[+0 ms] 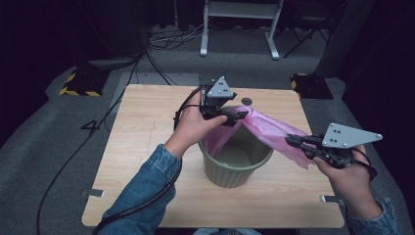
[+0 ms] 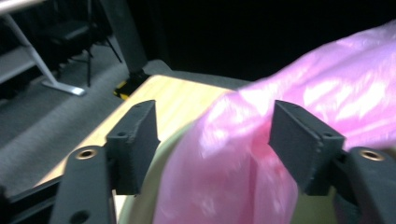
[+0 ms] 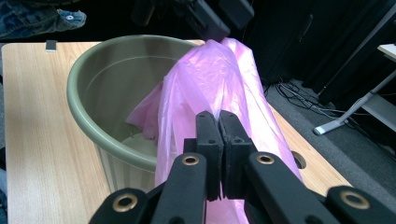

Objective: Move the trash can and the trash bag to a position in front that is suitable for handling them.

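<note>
While the right hand-held gripper (image 3: 218, 122) pinches the pink bag (image 1: 266, 128) over the green bin (image 1: 235, 164) mid-worktop, the left hand-held gripper (image 2: 215, 140) stands open around it — a hasty pull could tear the film.

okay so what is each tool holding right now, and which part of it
The right tool is shut on the pink bag, pinching its film at the edge outside the green bin. The left tool is open; bag film lies between its jaws, not gripped.
</note>
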A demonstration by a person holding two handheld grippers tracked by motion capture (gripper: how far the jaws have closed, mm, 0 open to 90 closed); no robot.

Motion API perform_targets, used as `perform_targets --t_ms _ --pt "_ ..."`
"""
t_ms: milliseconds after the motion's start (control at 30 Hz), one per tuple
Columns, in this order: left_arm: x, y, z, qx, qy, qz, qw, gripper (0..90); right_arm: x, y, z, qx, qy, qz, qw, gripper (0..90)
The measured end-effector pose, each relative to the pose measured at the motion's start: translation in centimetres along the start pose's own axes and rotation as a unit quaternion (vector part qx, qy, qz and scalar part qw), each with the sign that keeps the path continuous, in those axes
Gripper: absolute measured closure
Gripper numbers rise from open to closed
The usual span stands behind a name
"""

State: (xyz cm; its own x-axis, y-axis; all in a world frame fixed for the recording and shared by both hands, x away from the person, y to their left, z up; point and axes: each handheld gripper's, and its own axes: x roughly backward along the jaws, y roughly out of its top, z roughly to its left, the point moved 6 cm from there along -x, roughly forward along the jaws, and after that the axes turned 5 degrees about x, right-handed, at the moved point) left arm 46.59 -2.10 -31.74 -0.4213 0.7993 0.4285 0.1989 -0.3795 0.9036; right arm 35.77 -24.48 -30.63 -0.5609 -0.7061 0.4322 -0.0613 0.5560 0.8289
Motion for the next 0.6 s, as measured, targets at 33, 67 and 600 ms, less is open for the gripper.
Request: perform_targets --t_ms 33,67,600 --pt "-0.2 -0.3 0.0 0.002 -0.003 0.006 1.0000 34.4 0.0 0.1 0.0 0.001 0.000 -0.001 1.0000 88.9" --pt "-0.3 -0.6 0.0 0.004 -0.007 0.012 0.9999 35.1 0.0 0.1 0.0 0.002 0.001 -0.003 1.0000 88.9" --pt "-0.3 -2.4 -1.6 -0.016 -0.033 0.048 0.9982 36.1 -2.6 4.6 0.2 0.024 0.035 -0.036 0.9984 90.0"
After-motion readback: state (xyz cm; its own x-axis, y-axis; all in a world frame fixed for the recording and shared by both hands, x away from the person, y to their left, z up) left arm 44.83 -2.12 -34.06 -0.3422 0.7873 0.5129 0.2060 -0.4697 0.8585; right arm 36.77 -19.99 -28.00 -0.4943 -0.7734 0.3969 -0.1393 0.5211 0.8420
